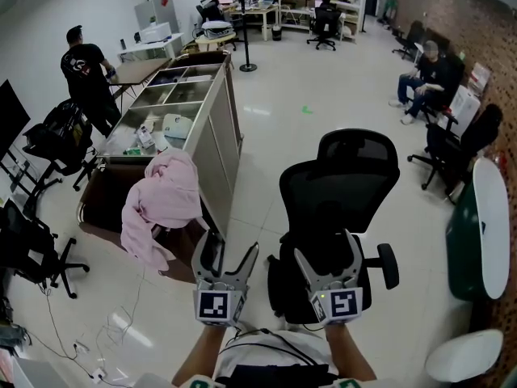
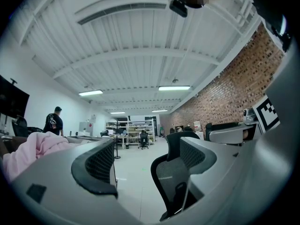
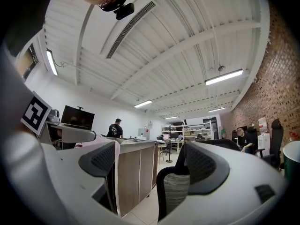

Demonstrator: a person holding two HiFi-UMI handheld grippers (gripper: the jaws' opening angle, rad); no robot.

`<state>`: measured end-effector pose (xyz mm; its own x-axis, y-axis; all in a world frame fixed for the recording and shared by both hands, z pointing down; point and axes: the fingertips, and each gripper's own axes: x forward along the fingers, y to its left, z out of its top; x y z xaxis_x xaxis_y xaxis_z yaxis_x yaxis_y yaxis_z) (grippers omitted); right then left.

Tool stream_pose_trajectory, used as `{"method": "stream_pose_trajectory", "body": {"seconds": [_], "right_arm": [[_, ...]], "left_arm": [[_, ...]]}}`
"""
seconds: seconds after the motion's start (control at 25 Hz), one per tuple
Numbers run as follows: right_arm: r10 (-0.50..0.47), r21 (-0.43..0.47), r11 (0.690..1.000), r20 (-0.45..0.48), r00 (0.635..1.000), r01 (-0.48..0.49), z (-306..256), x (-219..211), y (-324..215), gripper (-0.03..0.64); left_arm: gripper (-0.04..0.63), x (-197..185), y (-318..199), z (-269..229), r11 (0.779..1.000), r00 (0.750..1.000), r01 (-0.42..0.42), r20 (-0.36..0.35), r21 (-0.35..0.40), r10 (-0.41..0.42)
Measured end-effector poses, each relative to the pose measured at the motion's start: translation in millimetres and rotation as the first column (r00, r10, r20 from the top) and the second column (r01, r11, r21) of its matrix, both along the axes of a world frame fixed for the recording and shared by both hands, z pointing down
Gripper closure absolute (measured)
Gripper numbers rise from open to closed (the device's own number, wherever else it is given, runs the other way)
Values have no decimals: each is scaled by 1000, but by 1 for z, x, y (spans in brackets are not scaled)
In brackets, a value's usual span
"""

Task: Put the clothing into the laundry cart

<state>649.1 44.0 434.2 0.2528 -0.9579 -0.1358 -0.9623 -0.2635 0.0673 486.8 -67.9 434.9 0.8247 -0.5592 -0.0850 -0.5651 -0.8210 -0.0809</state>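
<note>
Office flr: cart (image 1: 102,205) partly under clothing (image 1: 166,200)

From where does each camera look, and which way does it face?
Head view: on the person's head, facing steeply down; shows left gripper, right gripper, forearms, pink clothing.
Left gripper view: on that gripper, level across the room; its open jaws show.
Right gripper view: on that gripper, roughly level toward the cabinet; its open jaws show.
All three share the black chair.
</note>
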Motion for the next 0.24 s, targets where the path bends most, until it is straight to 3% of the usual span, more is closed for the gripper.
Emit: {"method": "stream_pose_trajectory", "body": {"seconds": [0.24], "right_arm": [[-18, -1, 1000, 19, 1000, 18, -4, -5, -4, 118]], "left_arm": [[176, -4, 2, -4, 1000, 1000, -11, 8, -5, 11]]}}
